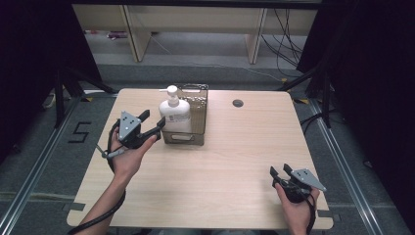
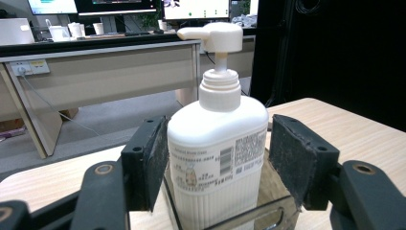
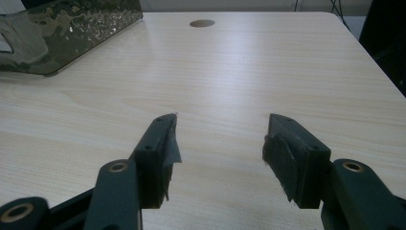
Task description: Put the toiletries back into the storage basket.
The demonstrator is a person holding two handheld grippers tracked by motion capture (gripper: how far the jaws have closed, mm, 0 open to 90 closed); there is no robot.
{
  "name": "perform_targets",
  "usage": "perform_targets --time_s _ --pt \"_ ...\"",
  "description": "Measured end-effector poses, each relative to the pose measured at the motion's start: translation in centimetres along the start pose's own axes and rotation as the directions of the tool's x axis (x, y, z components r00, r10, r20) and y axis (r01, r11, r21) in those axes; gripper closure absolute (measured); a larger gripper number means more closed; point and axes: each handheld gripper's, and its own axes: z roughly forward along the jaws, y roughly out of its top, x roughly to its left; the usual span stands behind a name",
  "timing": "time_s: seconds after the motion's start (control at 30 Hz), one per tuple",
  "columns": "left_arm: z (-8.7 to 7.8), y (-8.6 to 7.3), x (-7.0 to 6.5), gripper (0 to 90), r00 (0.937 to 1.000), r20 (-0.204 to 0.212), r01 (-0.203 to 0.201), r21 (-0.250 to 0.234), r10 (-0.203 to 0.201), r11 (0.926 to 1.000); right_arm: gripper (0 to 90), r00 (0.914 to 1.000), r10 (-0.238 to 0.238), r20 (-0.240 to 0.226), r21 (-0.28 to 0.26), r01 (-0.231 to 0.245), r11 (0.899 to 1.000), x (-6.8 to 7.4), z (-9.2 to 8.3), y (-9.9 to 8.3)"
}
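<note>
A white pump bottle point(image 1: 174, 113) with a printed label stands upright in a dark clear bin point(image 1: 199, 110) at the table's back middle. My left gripper point(image 1: 153, 120) is open just left of the bin, its jaws pointing at the bottle. In the left gripper view the bottle point(image 2: 218, 143) stands framed by the two pads point(image 2: 152, 163), with slim gaps on both sides, and the bin's rim point(image 2: 249, 218) lies below. My right gripper point(image 1: 279, 169) rests open near the front right edge; its jaws point(image 3: 220, 129) hold nothing over bare wood.
The light wooden table point(image 1: 220, 161) has a round cable hole point(image 1: 238, 103) at the back right. The bin's corner point(image 3: 72, 33) shows at the far left of the right gripper view. Desks and cables stand beyond the table; black curtains flank both sides.
</note>
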Motion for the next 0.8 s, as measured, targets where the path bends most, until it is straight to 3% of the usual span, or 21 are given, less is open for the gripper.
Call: perform_targets --time_s 0.8 --pt "-2.9 -3.7 1.0 38.1 0.9993 -0.037 0.009 0.023 -0.008 0.9997 45.0 1.0000 -0.001 0.001 0.000 0.001 1.000 0.0 0.0 0.0"
